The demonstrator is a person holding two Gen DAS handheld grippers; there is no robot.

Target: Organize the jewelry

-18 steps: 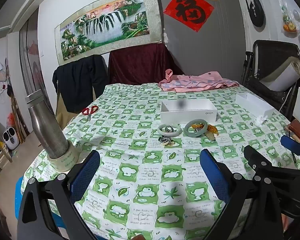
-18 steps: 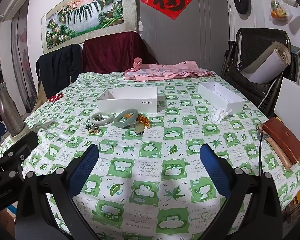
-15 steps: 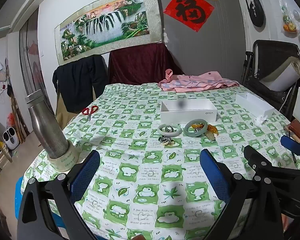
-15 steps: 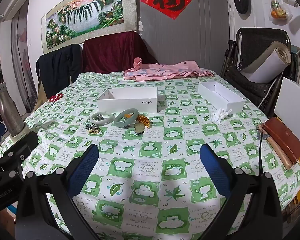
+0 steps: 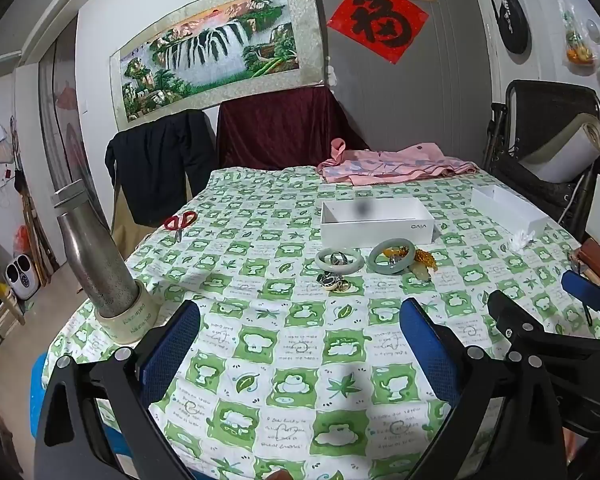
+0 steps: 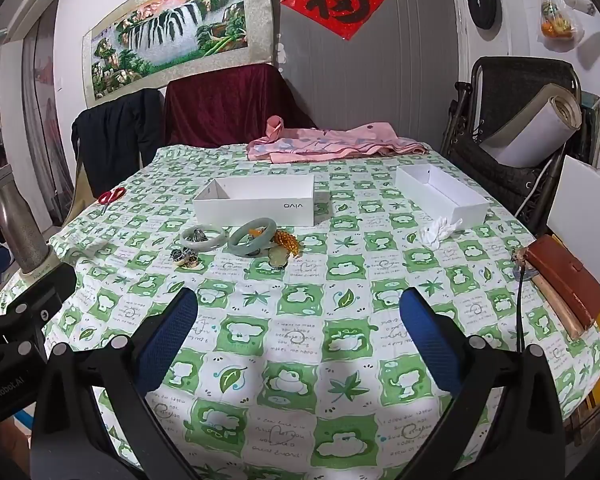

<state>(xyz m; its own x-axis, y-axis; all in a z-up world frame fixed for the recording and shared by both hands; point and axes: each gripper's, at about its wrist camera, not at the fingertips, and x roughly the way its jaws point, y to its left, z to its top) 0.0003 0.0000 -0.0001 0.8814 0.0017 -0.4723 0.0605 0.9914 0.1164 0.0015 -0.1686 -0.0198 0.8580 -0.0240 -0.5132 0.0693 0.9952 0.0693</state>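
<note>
Evidently nothing picked up yet: both tools wait at the worktop's near edge.

Left tool (image 5: pixel 300 344) and right tool (image 6: pixel 298 332) are spread apart, empty. The bangles (image 6: pixel 228 238) and small jewelry lie mid-worktop, just before the white box (image 6: pixel 260 200); next move probably calls for reaching forward and closing on one bangle.

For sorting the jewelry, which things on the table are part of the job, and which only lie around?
Job:
pale bangle
green bangle
amber beads
rings
pendant
white box
second white box

Lying about:
scissors
flask
pink cloth
tissue
brown wallet
</note>
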